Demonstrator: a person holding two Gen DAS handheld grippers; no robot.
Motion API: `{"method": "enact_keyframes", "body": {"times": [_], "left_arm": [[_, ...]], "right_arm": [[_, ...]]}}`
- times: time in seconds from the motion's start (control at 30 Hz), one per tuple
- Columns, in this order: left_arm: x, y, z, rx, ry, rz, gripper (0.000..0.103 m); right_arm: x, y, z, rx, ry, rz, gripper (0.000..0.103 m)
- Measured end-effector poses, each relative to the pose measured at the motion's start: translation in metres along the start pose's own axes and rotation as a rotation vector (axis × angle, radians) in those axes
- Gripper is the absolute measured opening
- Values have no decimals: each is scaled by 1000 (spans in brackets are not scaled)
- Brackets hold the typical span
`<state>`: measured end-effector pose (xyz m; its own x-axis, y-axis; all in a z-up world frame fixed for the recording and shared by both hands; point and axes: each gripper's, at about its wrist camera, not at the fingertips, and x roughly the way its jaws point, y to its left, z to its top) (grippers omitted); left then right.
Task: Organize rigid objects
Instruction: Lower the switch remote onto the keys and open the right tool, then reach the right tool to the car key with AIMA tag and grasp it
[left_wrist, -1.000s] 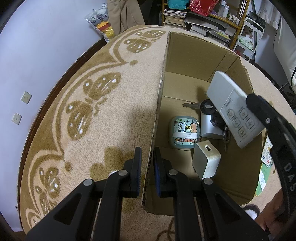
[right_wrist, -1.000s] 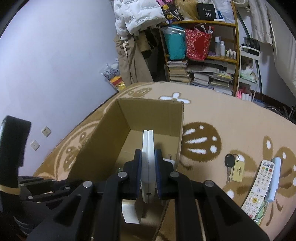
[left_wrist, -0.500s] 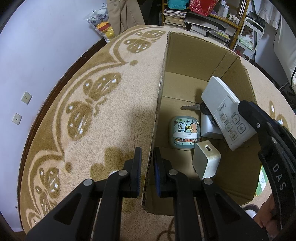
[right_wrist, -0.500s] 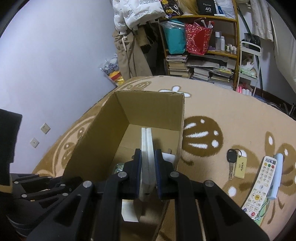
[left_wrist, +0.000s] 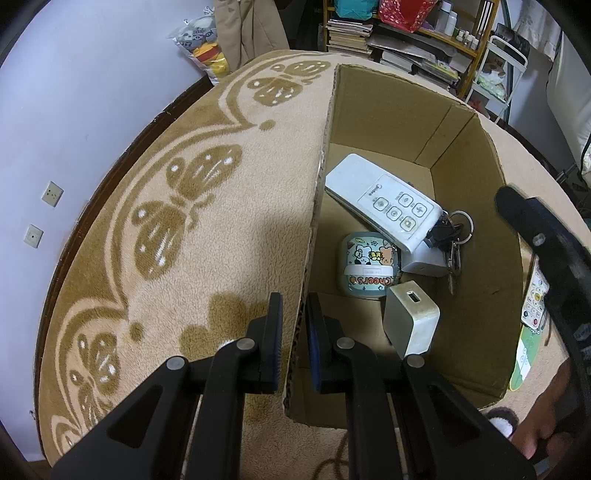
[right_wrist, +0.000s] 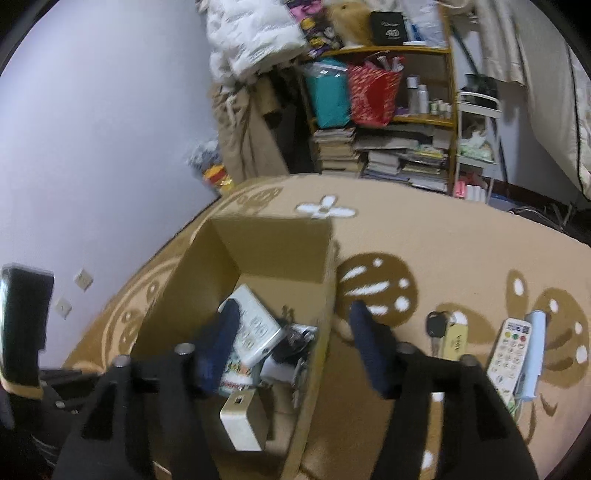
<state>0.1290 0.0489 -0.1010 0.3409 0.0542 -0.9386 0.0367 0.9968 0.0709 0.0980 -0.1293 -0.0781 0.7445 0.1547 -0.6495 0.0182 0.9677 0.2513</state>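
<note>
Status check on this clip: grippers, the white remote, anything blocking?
Left hand-held gripper shut on cardboard box wall. Right hand-held gripper open, empty. White remote lying in box atop keys. Nothing blocking.

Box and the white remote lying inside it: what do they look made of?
The box looks like corrugated cardboard, matte brown: fluting shows along its cut edge by the left tool. The white remote looks like hard plastic, smooth with a slight sheen, with outlined buttons.

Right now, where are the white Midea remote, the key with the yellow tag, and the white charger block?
white Midea remote (left_wrist: 384, 201), left wrist view, button face.
key with the yellow tag (right_wrist: 456, 341), right wrist view, yellow tag.
white charger block (left_wrist: 410, 323), left wrist view, front side.
</note>
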Motion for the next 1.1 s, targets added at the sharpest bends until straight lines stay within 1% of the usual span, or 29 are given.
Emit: {"method": "enact_keyframes", "body": {"times": [0.03,0.07,0.1,0.13,0.17,0.23,0.4,0.57,0.77,1.1], "left_arm": [[0,0,0,1,-1,1,13],[0,0,0,1,-1,0,12],[0,0,0,0,0,0,12],[0,0,0,-1,0,-1,13],[0,0,0,-1,0,-1,13],[0,0,0,1,-1,1,13],[0,0,0,0,-1,0,13],[0,0,0,0,-1,0,12],[0,0,0,1,-1,0,12],[0,1,0,0,0,0,12]], "right_arm": [[-1,-5,2,10,-5,-3,78],[-2,-11,4,19,-11,-13,86],[-2,-17,5,29,-18,-27,90],[-3,-22,7,39,-23,-41,96],[-3,-27,8,50,-28,-54,100],[-2,-37,10,75,-26,-81,103],[7,-62,13,103,-2,-158,103],[20,-85,9,142,8,-167,103],[47,-106,0,193,56,-169,103],[75,-126,-12,220,113,-188,103]]}}
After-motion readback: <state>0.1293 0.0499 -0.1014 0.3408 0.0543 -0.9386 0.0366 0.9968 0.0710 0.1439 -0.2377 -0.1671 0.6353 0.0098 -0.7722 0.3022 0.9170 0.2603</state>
